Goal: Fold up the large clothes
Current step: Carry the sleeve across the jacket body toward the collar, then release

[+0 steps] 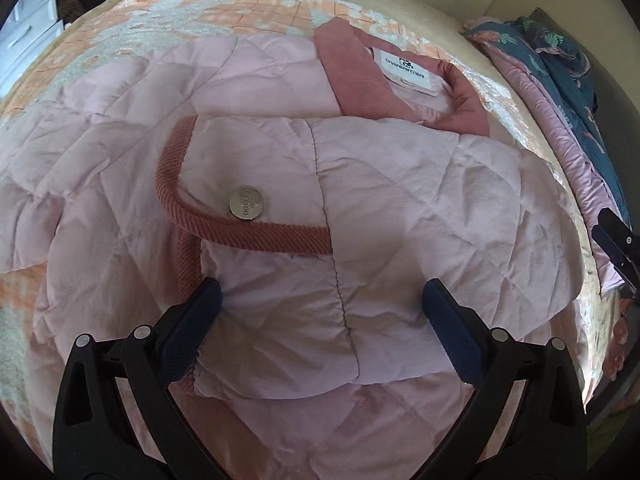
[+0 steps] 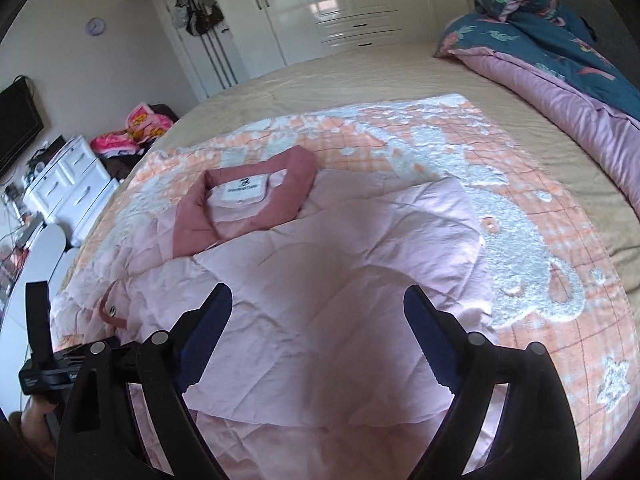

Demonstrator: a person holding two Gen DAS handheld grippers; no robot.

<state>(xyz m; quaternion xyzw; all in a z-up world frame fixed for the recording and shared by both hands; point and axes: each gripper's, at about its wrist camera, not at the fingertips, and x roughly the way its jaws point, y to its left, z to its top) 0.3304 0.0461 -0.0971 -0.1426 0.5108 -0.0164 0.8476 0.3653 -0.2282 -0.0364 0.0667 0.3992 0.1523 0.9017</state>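
A pale pink quilted jacket (image 1: 256,152) lies flat on the bed, its dusty-rose collar (image 1: 352,68) and white label at the far side. One sleeve (image 1: 360,208) with a rose ribbed cuff (image 1: 168,184) and a metal snap button (image 1: 245,203) is folded across the body. My left gripper (image 1: 322,292) is open just above the folded sleeve, holding nothing. In the right wrist view the jacket (image 2: 320,264) fills the middle, collar (image 2: 240,196) at upper left. My right gripper (image 2: 318,304) is open over the folded sleeve, empty.
The jacket rests on an orange and white fleece blanket (image 2: 500,200) over a tan bedspread (image 2: 360,76). A teal floral and mauve duvet (image 2: 560,76) is heaped at the right. White drawers (image 2: 72,188) and wardrobes (image 2: 352,0) stand beyond the bed.
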